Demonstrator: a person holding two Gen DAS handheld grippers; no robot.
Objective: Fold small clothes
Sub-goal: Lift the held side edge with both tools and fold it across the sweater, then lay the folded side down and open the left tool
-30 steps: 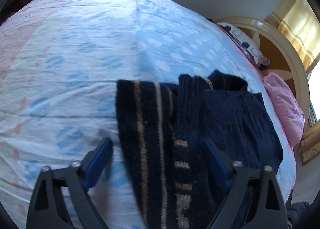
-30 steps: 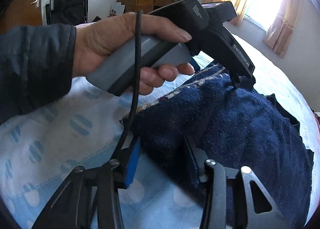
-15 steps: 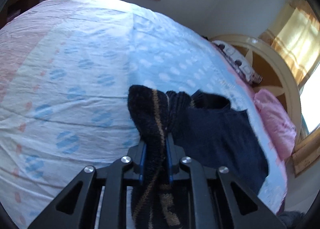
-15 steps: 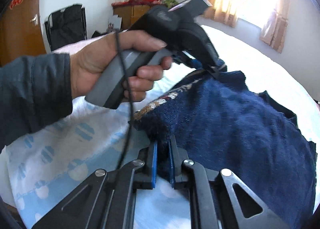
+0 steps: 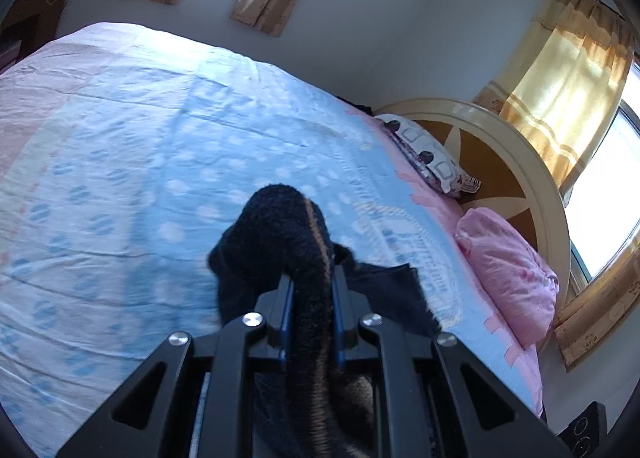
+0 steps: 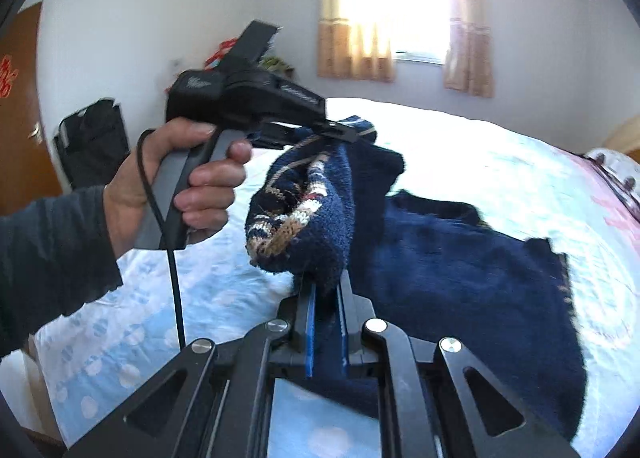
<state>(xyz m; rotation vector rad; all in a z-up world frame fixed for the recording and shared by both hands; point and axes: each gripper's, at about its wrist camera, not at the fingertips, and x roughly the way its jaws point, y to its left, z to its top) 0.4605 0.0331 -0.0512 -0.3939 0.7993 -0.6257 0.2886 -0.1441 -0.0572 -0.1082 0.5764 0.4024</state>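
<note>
Right wrist view: both hand-held grippers — left [image 6: 344, 132], right [image 6: 326, 310] — were clamped on the dark navy knitted sweater [image 6: 460, 258], edge raised off the bed [image 6: 500, 154]; fold begun, unfinished.

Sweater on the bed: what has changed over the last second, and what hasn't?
Both claws closed on the navy sweater edge: the left claw and right claw now pinch bunched knit and have lifted that edge off the bedsheet. The rest of the sweater still lies on the bed; pink pillow unmoved.
</note>
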